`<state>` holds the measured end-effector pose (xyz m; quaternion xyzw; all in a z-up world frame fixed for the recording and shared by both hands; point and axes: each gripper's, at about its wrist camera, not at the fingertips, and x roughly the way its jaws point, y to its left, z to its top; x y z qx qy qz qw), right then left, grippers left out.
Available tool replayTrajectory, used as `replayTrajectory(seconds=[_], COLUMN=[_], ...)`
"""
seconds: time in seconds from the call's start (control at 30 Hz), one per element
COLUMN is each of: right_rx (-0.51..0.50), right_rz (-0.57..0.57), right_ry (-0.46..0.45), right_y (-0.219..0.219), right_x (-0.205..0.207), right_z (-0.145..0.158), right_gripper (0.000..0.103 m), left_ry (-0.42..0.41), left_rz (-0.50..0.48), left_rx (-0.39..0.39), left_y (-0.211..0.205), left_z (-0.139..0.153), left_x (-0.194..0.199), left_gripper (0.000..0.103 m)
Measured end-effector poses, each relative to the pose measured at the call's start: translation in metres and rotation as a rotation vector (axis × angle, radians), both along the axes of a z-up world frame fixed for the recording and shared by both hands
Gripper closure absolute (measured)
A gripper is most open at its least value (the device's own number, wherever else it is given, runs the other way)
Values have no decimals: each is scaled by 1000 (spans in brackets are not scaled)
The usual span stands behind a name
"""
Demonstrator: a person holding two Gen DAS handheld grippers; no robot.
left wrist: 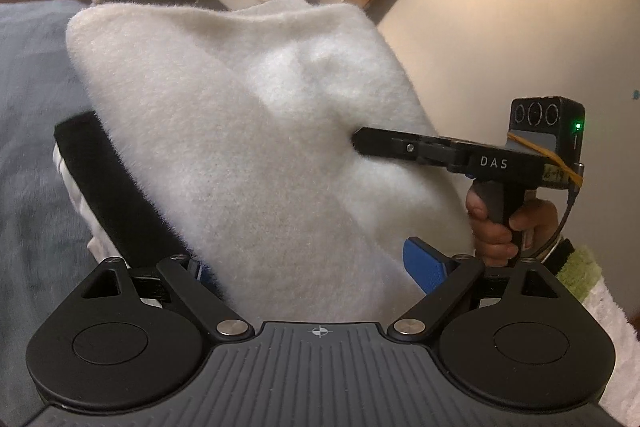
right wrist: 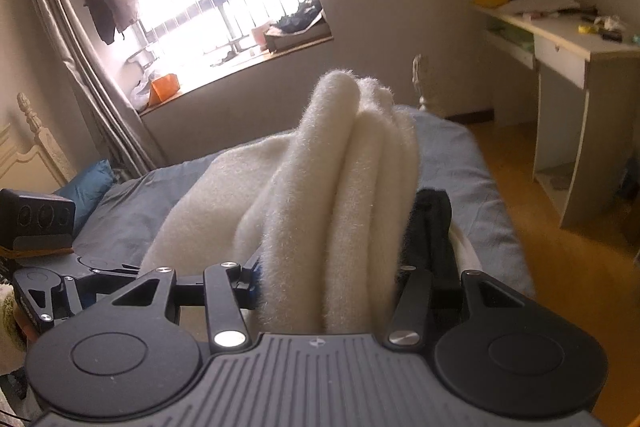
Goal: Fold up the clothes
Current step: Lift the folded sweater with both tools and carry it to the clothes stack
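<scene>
White fleece garment (right wrist: pixel 344 187) bunched between right gripper's (right wrist: pixel 340 267) closed fingers — lifted above bed (right wrist: pixel 472 163).

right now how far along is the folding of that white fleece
Done: the white fleece is already doubled into several thick layers. In hand: the right tongs clamp that stack, and it sits between the left tongs, above the blue bed. Left: laying it down flat.

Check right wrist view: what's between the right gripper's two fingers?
Folded white fleece garment, several thick layers bunched between the right gripper fingers; shows in right wrist view.
</scene>
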<state>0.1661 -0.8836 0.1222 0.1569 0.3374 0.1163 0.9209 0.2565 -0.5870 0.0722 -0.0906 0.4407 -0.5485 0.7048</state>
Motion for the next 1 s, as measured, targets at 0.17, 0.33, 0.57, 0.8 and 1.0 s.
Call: replayTrajectory(seconds=[0.17, 0.33, 0.57, 0.8, 1.0], right_rx=[25, 27, 40, 115, 91], right_rz=[13, 33, 35, 3, -91], right_ry=[34, -4, 82, 113, 111], right_y=[-6, -7, -16, -33, -41], right_x=[7, 9, 37, 42, 38], right_z=[-21, -17, -42, -72, -69], right_gripper=[50, 50, 48, 37, 21], left_ry=[6, -8, -9, -6, 64], left_rz=[4, 14, 14, 7, 59], left_rx=[24, -8, 27, 19, -15], left_y=[-5, 0, 13, 20, 51], left_z=[-7, -1, -31, -32, -31], left_x=[-1, -1, -12, -17, 0], left_gripper=[13, 13, 11, 9, 5])
